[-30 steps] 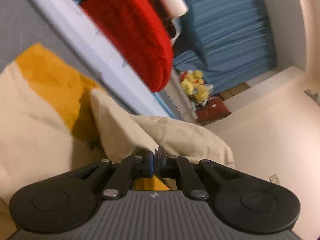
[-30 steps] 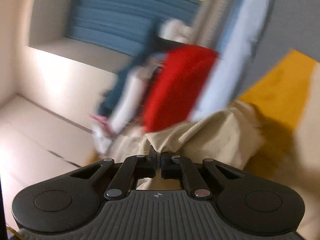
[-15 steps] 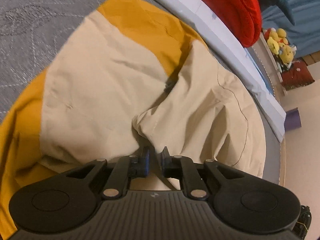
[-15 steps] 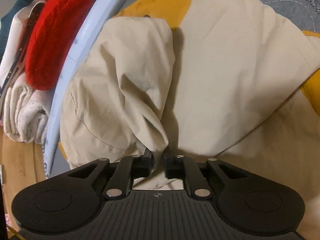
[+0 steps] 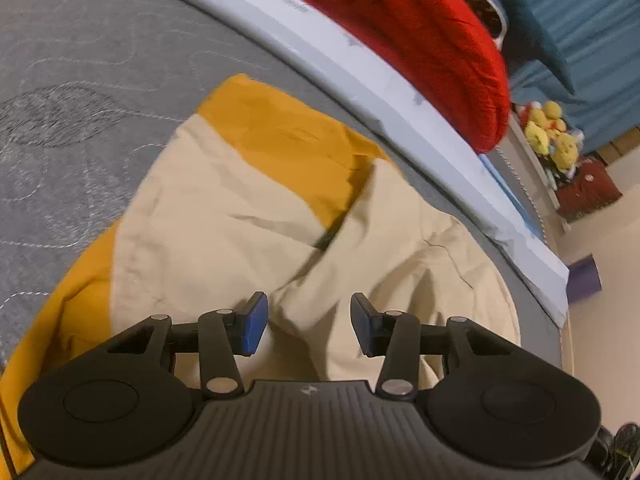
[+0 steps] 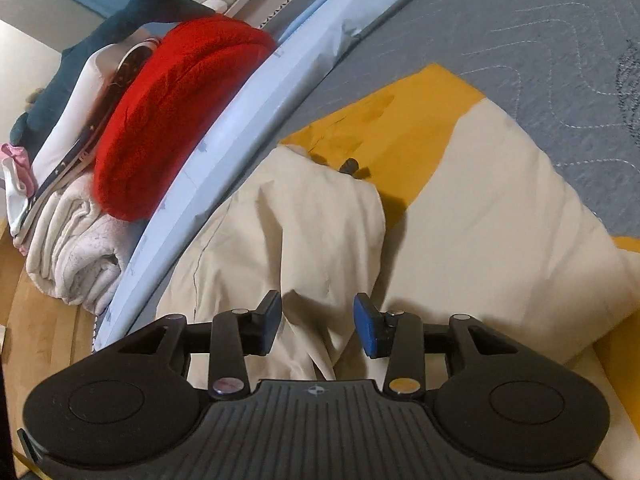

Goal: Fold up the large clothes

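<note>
The large beige-and-mustard cotton garment [image 5: 224,216] lies spread on the grey quilted mattress [image 5: 72,64], near the far edge where a pale blue sheet border [image 5: 360,84] runs. One beige flap [image 6: 304,232] is already laid over the body of the garment, so a first fold looks made; a small dark toggle or drawstring end [image 6: 352,166] peeks out at the far end of that flap. Left gripper [image 5: 308,322]: jaws opening, blue pads standing clear to either side of a ridge of beige cloth that rises between them, not pressing it, so the cloth is released. Right gripper [image 6: 318,322]: same condition, jaws opening, a fold ridge between the pads but untouched by them. Judgement: the fold just set down is complete and both hands are letting go; the garment is still broad, with mustard panels showing at the far end and at the near left and right, so at least one or more folds and some smoothing remain. Containers: none visible on the mattress. Beyond the far edge is a stack, not a bin: a red knitted item [image 6: 176,112] on cream towelling [image 6: 76,252], with white and dark blue fabrics beside it. Yellow plush toys [image 5: 548,136] sit on a shelf at far right in the left wrist view.
</note>
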